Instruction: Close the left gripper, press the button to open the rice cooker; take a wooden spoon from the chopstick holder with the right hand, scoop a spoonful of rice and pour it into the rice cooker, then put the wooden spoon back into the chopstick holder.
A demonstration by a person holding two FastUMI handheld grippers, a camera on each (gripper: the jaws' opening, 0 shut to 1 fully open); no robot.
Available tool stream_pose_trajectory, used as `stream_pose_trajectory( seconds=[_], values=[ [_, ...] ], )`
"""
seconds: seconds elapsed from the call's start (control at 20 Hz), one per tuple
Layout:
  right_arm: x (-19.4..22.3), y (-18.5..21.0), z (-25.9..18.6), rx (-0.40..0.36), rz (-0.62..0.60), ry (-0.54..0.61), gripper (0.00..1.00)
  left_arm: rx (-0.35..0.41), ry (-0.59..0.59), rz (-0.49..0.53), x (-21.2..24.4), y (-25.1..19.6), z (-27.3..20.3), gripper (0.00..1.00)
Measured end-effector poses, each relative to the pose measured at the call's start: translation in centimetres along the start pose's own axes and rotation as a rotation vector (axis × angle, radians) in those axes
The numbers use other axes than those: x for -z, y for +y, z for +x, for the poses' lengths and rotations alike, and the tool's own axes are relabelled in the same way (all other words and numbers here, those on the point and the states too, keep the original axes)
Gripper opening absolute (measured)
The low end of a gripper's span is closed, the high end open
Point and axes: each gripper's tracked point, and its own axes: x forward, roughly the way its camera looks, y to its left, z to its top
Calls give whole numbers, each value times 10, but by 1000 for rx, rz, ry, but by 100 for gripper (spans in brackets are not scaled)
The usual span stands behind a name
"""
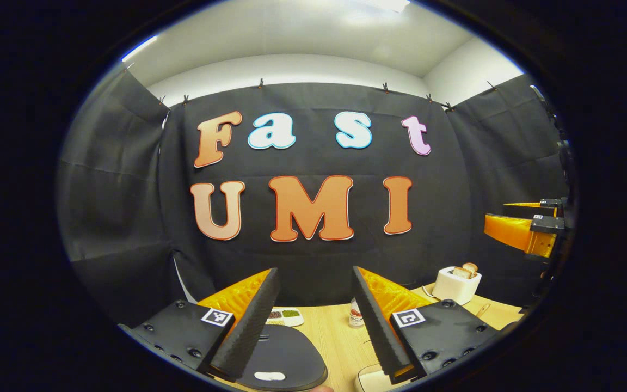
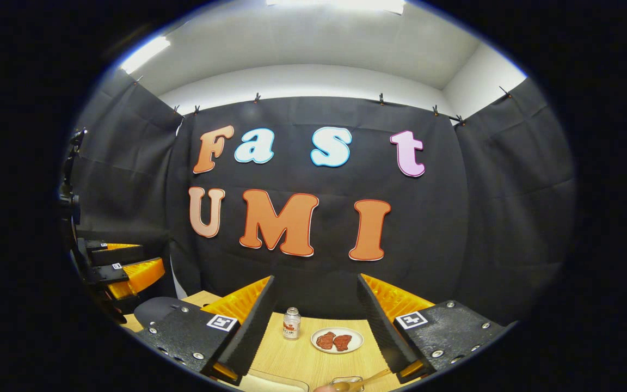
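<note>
left gripper view: left gripper (image 1: 313, 310) open above rice cooker (image 1: 283, 356); right gripper (image 2: 316, 321) open

The cooker (image 1: 286, 354) was mostly cut off at the bottom of the left gripper view, with the left tongs (image 1: 313, 321) covering its near-left side, so no way to tell if the lid was latched. A white thing (image 1: 370, 381) at the bottom edge was clipped too, couldn't make out what it was. The little tray (image 1: 286, 316) behind the tongs was half hidden, contents too small to tell. In the right gripper view the spoon (image 2: 360, 384) ran off the bottom edge, and so did a clear container (image 2: 275, 384). The bottle (image 2: 291, 323) label was too tiny to make out. The cooker (image 2: 153, 310) only peeked out there.
</note>
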Motion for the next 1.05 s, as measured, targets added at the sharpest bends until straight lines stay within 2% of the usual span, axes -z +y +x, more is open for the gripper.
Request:
stream_pose_trajectory(
  seconds=[0.1,0.15,0.25,0.3,0.35,1.05],
  values=[
    [1,1,0,-10,3,6,94,-7,-1,1,2,1,-1,93],
    [2,2,1,-17,7,5,90,-10,-3,3,2,1,-3,93],
    [2,2,2,-20,2,1,90,-11,-9,9,1,1,-3,93],
    [3,3,2,-25,2,1,94,-9,-16,13,-1,0,-4,93],
    [4,4,3,-30,5,0,90,-9,-18,17,-1,0,-4,93],
    [7,5,6,-50,22,-4,90,-12,-43,34,-9,-4,-5,89]
  ],
)
